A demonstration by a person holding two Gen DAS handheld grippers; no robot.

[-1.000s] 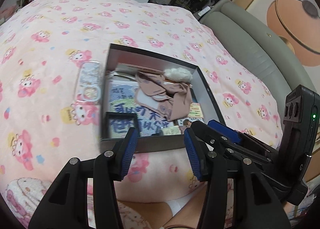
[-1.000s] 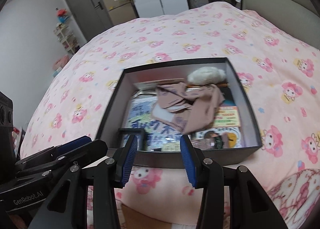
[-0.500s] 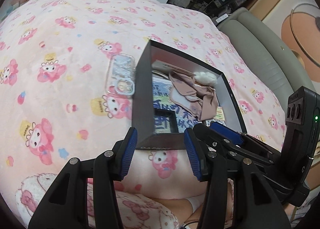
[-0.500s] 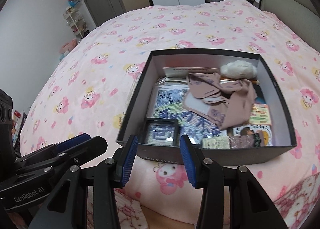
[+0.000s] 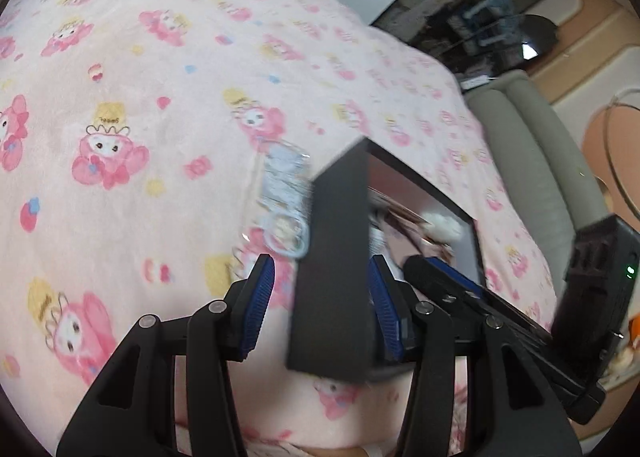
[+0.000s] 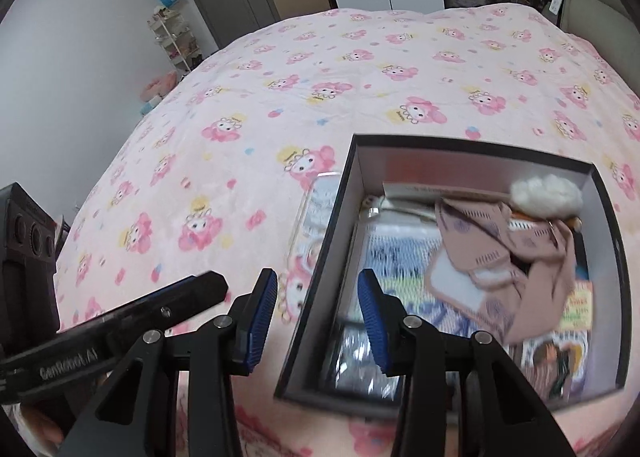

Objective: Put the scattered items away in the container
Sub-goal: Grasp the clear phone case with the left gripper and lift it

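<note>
My left gripper [image 5: 320,307] is spread wide, nothing between the blue pads, hanging over the box's near left corner. My right gripper [image 6: 318,319] is also released and empty, over the left wall of the box near its front corner; its right pad sits above the inside, its left pad above the blanket. Black box [image 6: 608,217] sits on the pink cartoon-print blanket [image 6: 320,57], toward the near right part of the bed. Inside: beige cloth [image 6: 500,257] crumpled mid-box, white fluffy ball [image 6: 546,193] at the far right corner, blue-and-white printed sheet [image 6: 400,249] flat underneath, small dark frame [image 6: 360,357] at the near left corner, colourful cards [image 6: 578,305] along the right side. Clear phone case [image 5: 286,201] lies outside, flat on the blanket, just beside the box's left wall, whether touching it I cannot tell; in the right view its edge [image 6: 316,213] shows beside that wall. Left view is motion-blurred. Grey sofa [image 5: 532,145] beyond the bed's right edge. Left gripper's body [image 6: 120,329] shows at the lower left of the right view.
</note>
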